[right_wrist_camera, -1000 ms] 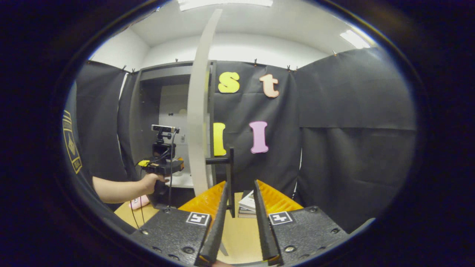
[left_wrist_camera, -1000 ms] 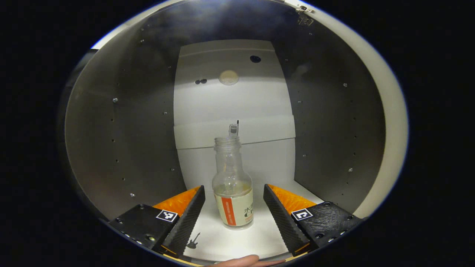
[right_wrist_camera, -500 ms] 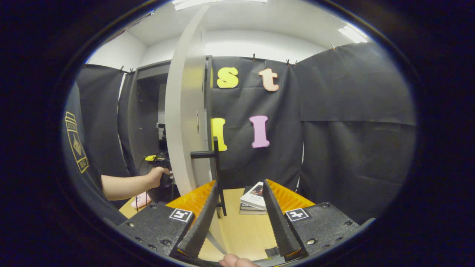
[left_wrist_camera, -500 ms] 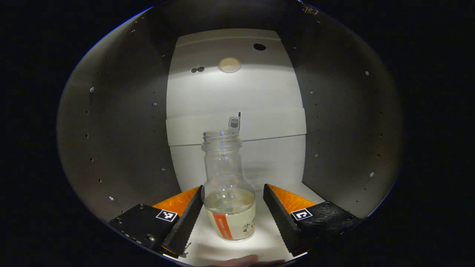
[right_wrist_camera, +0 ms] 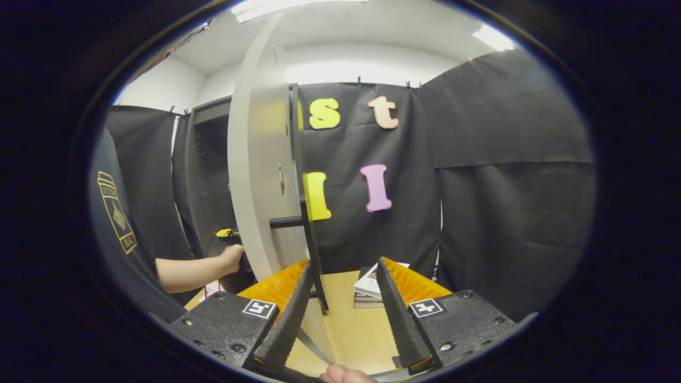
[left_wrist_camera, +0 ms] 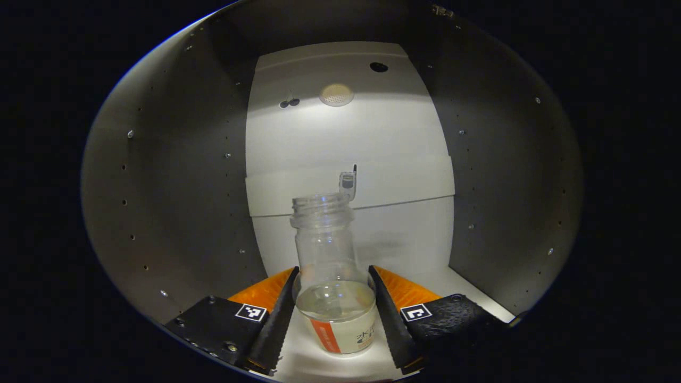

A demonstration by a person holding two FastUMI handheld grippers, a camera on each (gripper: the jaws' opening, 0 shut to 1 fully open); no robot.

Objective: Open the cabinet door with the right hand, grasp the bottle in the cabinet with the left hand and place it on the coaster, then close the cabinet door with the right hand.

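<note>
Now, the notes from my side of the rig:

Change at the left: the left gripper [left_wrist_camera: 331, 319] has moved deeper into the cabinet [left_wrist_camera: 170, 175], and its fingers have narrowed from a wide spread until they lie against both sides of the bottle [left_wrist_camera: 332, 282]; I judge that they now pinch its lower body.

Meaning for the task: the grasp looks made, so I judge that lifting the bottle out toward the coaster is what comes next.

Change at the right: the right gripper [right_wrist_camera: 340, 314] has let go of the door handle [right_wrist_camera: 308, 239] and has drawn back a little; its fingers are spread and hold nothing.

Door: the cabinet door [right_wrist_camera: 260, 175] stands open, with its handle just in front of the right gripper's left finger.

Bottle, place: it stands upright on the cabinet's white floor [left_wrist_camera: 468, 282], near the front edge and about midway between the side walls.

Bottle, contents: clear glass, no cap, and a small amount of pale liquid at the bottom, near the top edge of its label.

Cabinet, contents: besides the bottle I see nothing on this floor.

Table: a small stack of books [right_wrist_camera: 370, 290] lies on the table [right_wrist_camera: 351, 330], toward its far edge.
</note>
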